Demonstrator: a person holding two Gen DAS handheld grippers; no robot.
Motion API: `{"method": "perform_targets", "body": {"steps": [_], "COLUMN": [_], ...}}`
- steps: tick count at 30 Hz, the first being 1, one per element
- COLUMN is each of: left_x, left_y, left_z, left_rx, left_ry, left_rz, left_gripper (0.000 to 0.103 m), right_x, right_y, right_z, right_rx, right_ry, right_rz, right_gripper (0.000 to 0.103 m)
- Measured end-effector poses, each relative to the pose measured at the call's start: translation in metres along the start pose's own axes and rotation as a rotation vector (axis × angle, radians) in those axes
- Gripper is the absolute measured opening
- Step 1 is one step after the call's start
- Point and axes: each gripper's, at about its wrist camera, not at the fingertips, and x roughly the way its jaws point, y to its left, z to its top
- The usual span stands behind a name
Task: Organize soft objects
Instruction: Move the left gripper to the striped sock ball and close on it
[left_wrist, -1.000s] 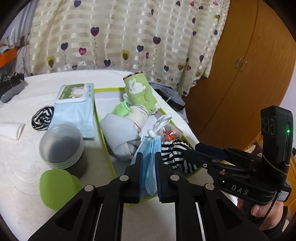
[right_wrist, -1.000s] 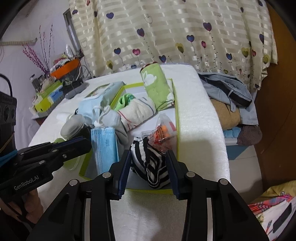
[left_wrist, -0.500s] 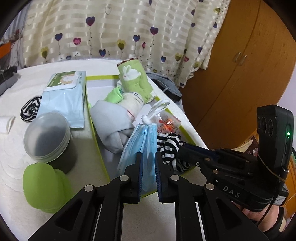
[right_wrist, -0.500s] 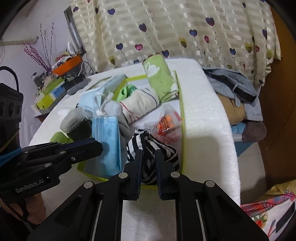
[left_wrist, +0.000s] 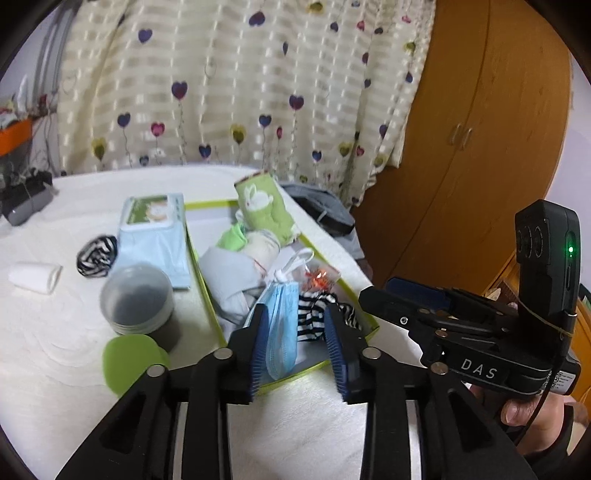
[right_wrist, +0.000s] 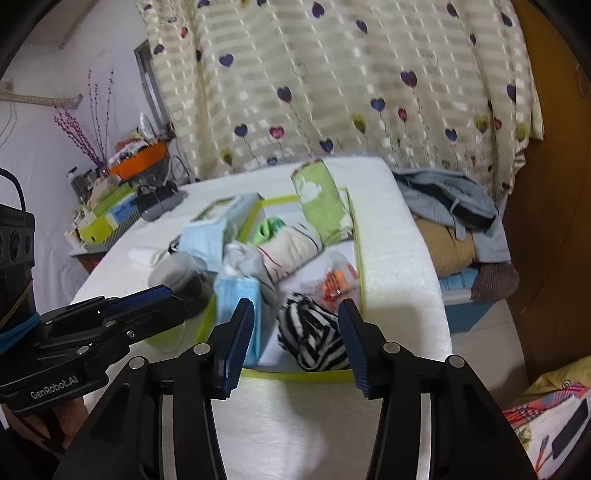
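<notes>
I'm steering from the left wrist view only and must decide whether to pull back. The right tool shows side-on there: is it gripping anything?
Observer: No. The right tool stands open, and its jaws have just been opening. The striped sock lies between them in the green tray, and the pads do not press on it.
Operator: Is anything soft lying off the bed on that side?
Observer: Yes, a tan folded cloth lies beside the bed, under a grey garment.
</notes>
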Motion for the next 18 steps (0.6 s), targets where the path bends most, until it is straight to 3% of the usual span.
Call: {"method": "perform_targets", "body": {"steps": [9, 18], "left_x": [-0.038, -0.071], "left_y": [0.017, 0.054], "left_z": [0.001, 0.002], "left_rx": [-0.04, -0.094], "left_ry": [-0.065, -0.116], "left_rz": [0.039, 0.093], "left_gripper": [0.041, 0.047], "right_x": [-0.021, -0.019], "right_y": [0.032, 0.082], "right_z": [0.008, 0.015], "right_rx": [-0.058, -0.13], "right_ry": [-0.071, -0.067], "right_rz": [0.037, 0.114], "right_gripper": [0.052, 0.055]}}
